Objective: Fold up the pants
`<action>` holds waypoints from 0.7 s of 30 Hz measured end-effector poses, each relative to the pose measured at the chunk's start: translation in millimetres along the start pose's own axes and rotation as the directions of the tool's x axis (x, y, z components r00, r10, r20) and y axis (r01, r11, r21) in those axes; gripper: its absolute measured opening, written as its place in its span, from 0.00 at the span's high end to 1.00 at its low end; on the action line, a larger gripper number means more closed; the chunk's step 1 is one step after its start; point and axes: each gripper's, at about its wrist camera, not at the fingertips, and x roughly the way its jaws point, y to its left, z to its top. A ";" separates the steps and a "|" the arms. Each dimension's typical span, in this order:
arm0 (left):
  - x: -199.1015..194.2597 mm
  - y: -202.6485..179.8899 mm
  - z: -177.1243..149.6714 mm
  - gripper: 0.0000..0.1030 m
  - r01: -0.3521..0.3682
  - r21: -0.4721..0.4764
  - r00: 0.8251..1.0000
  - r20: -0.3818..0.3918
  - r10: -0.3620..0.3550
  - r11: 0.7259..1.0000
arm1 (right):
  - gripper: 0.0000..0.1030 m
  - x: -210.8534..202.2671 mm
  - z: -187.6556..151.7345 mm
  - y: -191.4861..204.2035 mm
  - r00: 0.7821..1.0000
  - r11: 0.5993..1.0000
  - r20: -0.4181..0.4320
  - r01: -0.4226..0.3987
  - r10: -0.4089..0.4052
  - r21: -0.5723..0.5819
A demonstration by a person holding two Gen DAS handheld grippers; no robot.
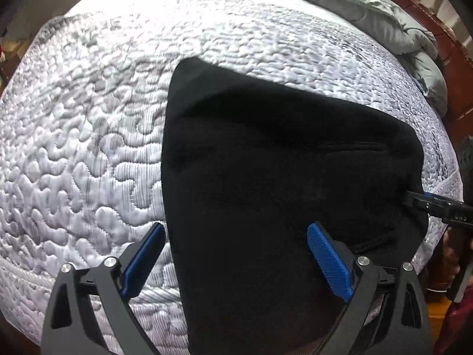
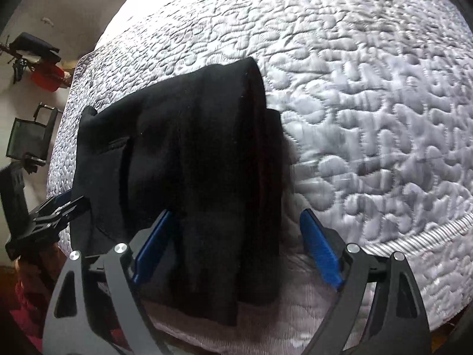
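I find the black pants (image 1: pixel 266 162) lying folded on the quilted white mattress (image 1: pixel 88 136), near its front edge, with their lower end hanging over that edge in both views. In the right wrist view the folded layers stack up along the right side, and a seamed flap shows at the left.

My left gripper (image 1: pixel 236 254) stands with its blue pads wide apart. The left pad sits over bare mattress just beside the cloth's left edge; the right pad (image 1: pixel 328 260) sits over the black cloth. I see neither pad pressing the fabric, so nothing is clamped.

My right gripper (image 2: pixel 236 245) likewise has its jaws spread wide. The pants' hanging end lies between the pads; the left pad is at the cloth's edge, the right pad (image 2: pixel 320 251) stands clear of it over the mattress edge. No grip is evident.

Each gripper appears in the other's view at the pants' side edge: the right gripper's tip at the right edge, the left gripper's at the left edge.

A grey duvet (image 1: pixel 384 14) is bunched at the far right of the bed against a wooden headboard (image 1: pixel 449 47).
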 end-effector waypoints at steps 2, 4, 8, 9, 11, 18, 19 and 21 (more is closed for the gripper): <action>4.2 4.4 2.0 0.05 0.021 -0.013 1.000 -0.005 -0.021 1.000 | 0.15 4.9 1.8 -0.4 1.000 1.000 -0.008 -0.022 0.022 0.004; 7.0 5.5 4.0 0.04 0.028 -0.011 1.000 -0.007 -0.028 1.000 | 0.15 9.5 4.6 -2.0 0.998 0.999 -0.015 -0.053 0.053 0.012; 9.2 2.5 8.4 0.04 0.017 0.031 1.000 -0.009 -0.017 0.999 | 0.15 16.8 8.0 -1.5 0.995 0.996 -0.025 -0.093 0.093 0.003; 9.3 1.8 8.6 0.04 0.017 0.038 1.000 -0.011 -0.016 0.999 | 0.16 18.4 8.8 -1.0 0.995 0.995 -0.023 -0.101 0.101 -0.001; 10.6 -0.7 11.1 0.06 0.025 0.047 0.999 -0.021 -0.024 0.999 | 0.19 20.2 9.5 1.0 0.994 0.994 -0.021 -0.110 0.109 -0.018; 6.4 -7.8 10.0 0.25 0.031 0.091 0.999 -0.014 -0.030 0.995 | 0.50 12.4 4.8 5.9 0.989 0.986 0.013 -0.147 0.148 -0.085; 3.9 -9.7 9.1 0.30 0.028 0.104 1.000 0.002 -0.028 0.994 | 0.57 7.5 1.8 3.6 0.987 0.984 0.024 -0.157 0.159 -0.088; -1.8 -6.4 8.3 0.56 0.024 0.090 0.999 0.032 -0.027 0.996 | 0.65 2.7 0.4 3.1 0.981 0.979 0.039 -0.187 0.190 -0.082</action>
